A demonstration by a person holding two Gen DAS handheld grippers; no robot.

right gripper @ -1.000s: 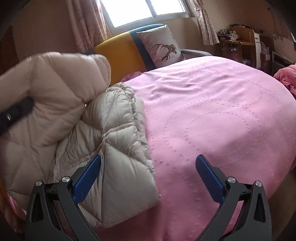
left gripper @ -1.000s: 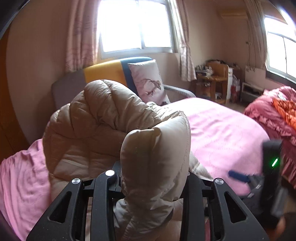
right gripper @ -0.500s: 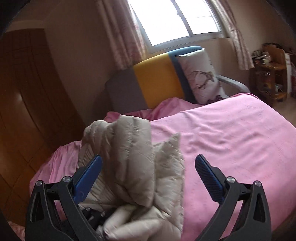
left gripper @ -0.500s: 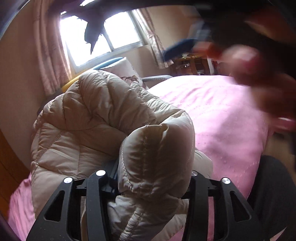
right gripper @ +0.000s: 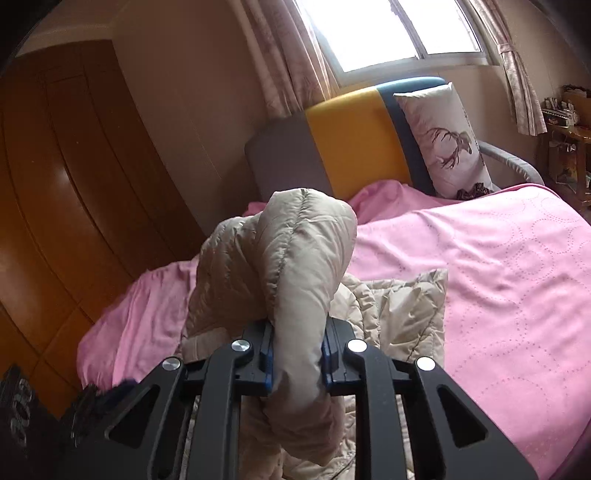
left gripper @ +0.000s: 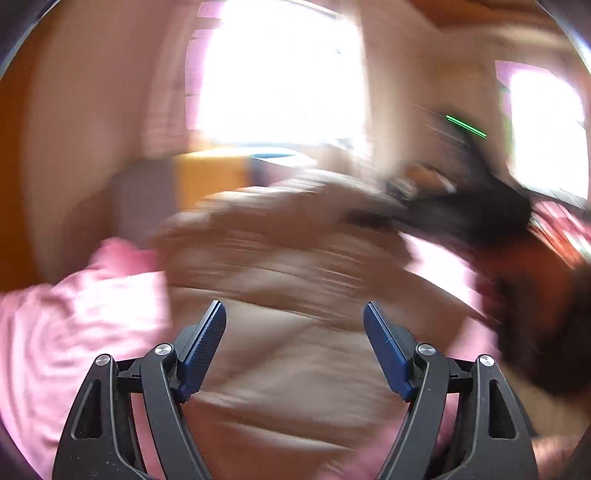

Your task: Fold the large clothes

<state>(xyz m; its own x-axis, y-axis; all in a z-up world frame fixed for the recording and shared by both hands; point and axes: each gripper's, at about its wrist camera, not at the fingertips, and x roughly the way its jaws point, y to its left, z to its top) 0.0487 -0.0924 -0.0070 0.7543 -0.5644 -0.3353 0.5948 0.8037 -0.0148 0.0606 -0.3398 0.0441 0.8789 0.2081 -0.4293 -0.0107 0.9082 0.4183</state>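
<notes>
def a home bedroom imo: bed w/ pink bedspread (right gripper: 498, 280), yellow/blue headboard (right gripper: 354, 144), deer-print pillow (right gripper: 443, 140), curtains (right gripper: 291, 55) by the window (right gripper: 399, 33), wood wardrobe (right gripper: 66, 184), cluttered shelf (right gripper: 565, 118).

left wrist view motion-blurred: beige jacket (left gripper: 288, 266) and pink bedspread (left gripper: 74, 325) smeared.

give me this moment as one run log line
left hand-held gripper: opening, nothing pinched | right hand-held gripper: closing on beige puffer jacket fold | pink bedspread: under jacket
</notes>
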